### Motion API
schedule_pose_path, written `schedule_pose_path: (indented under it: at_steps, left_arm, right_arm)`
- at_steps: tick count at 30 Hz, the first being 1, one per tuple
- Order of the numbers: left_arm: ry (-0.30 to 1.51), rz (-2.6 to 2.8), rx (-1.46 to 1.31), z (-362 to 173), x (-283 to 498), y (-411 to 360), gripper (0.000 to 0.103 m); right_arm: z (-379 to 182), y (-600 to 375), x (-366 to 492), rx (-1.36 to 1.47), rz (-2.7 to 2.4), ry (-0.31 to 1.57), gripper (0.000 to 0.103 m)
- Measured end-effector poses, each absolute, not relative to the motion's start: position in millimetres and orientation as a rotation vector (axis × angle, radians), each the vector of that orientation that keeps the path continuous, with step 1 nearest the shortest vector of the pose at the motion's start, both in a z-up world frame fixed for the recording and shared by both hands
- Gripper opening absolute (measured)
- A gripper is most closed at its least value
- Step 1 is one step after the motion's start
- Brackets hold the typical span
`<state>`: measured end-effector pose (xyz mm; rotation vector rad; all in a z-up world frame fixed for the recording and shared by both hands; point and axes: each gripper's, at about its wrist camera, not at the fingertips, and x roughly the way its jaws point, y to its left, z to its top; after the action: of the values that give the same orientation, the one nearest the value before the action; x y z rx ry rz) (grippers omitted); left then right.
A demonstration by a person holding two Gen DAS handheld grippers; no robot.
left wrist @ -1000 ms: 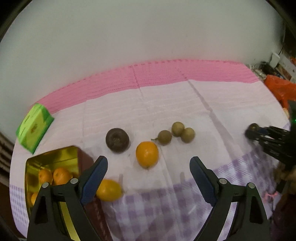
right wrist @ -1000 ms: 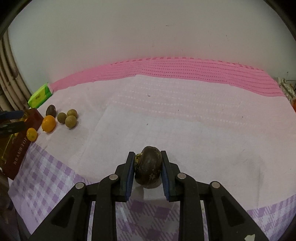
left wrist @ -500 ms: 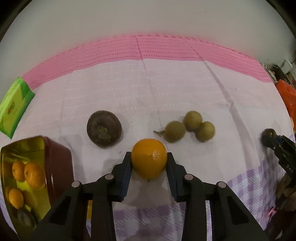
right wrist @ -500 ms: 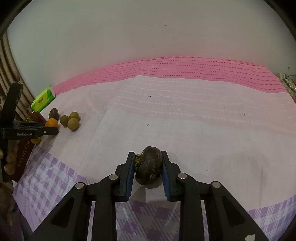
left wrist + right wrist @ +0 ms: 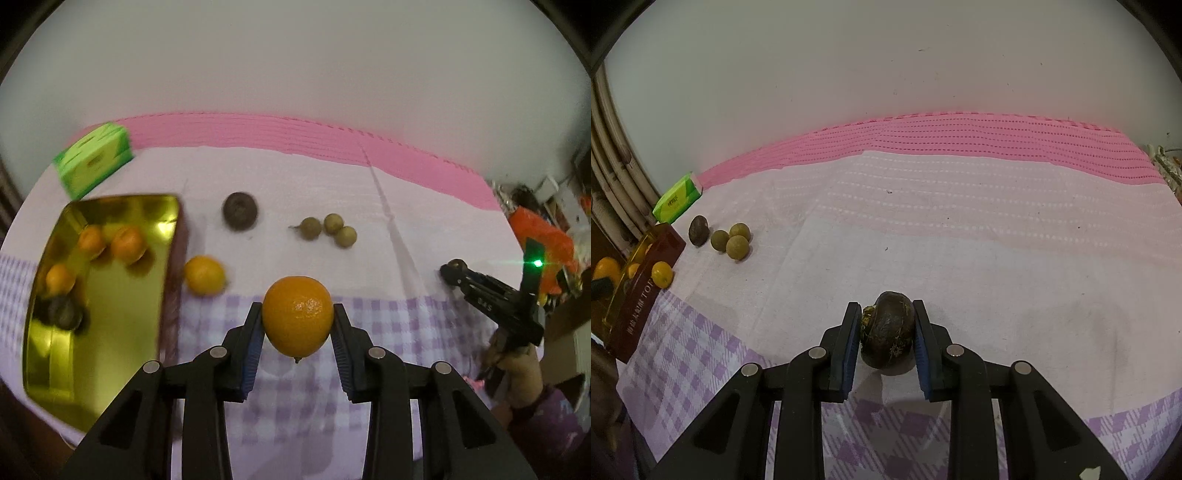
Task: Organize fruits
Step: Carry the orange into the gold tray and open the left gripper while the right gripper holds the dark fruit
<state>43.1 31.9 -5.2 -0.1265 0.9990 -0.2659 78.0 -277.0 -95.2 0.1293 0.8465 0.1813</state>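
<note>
Gold tin (image 5: 122, 325) – oranges (image 5: 127, 242) inside, left hand-held gripper (image 5: 297, 334) grasping orange (image 5: 297, 319), right (image 5: 884, 334) grasping dark fruit (image 5: 888, 330)

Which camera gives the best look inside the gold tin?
The left wrist view: it looks down into the gold tin, showing three oranges and a dark fruit inside, though blurred. The right wrist view shows the tin only edge-on at far left, mostly its dark red side, contents barely visible.
</note>
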Motion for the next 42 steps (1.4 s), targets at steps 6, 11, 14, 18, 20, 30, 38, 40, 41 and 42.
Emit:
schedule_pose_path:
  at_steps: [6, 11, 14, 18, 20, 30, 38, 40, 41, 42]
  left_arm:
    - [0.945, -0.186, -0.188, 2, 9, 73, 0.037]
    - [0.926, -0.108, -0.214, 2, -3, 110, 0.037]
    - [0.922, -0.068, -0.244, 1, -4, 134, 0.037]
    - [0.914, -0.015, -0.251, -3, -2, 158, 0.037]
    - [0.91, 0.002, -0.25, -4, -2, 165, 0.037]
    - [0.935, 0.033, -0.264, -20, 5, 181, 0.037]
    - [0.948, 0.033, -0.28, -25, 9, 185, 0.037]
    - [0.951, 0.034, -0.279, -27, 10, 185, 0.037]
    - [0.952, 0.034, -0.28, -27, 10, 185, 0.037]
    - [0.953, 0.033, -0.279, -27, 10, 185, 0.037]
  right_arm:
    - [-95, -276, 78, 0.117, 0.175, 0.847, 0.025]
    - [-95, -272, 78, 0.1, 0.165, 0.849, 0.025]
    - [-95, -270, 77, 0.091, 0.16, 0.85, 0.025]
    - [-95, -267, 77, 0.073, 0.149, 0.851, 0.025]
    - [-95, -266, 77, 0.066, 0.145, 0.852, 0.025]
    - [-94, -264, 76, 0.052, 0.136, 0.853, 0.025]
    - [-95, -264, 76, 0.05, 0.135, 0.853, 0.025]
    - [-95, -263, 76, 0.049, 0.134, 0.854, 0.025]
    - [-95, -263, 76, 0.047, 0.133, 0.854, 0.025]
    - [-95, -263, 76, 0.048, 0.134, 0.854, 0.025]
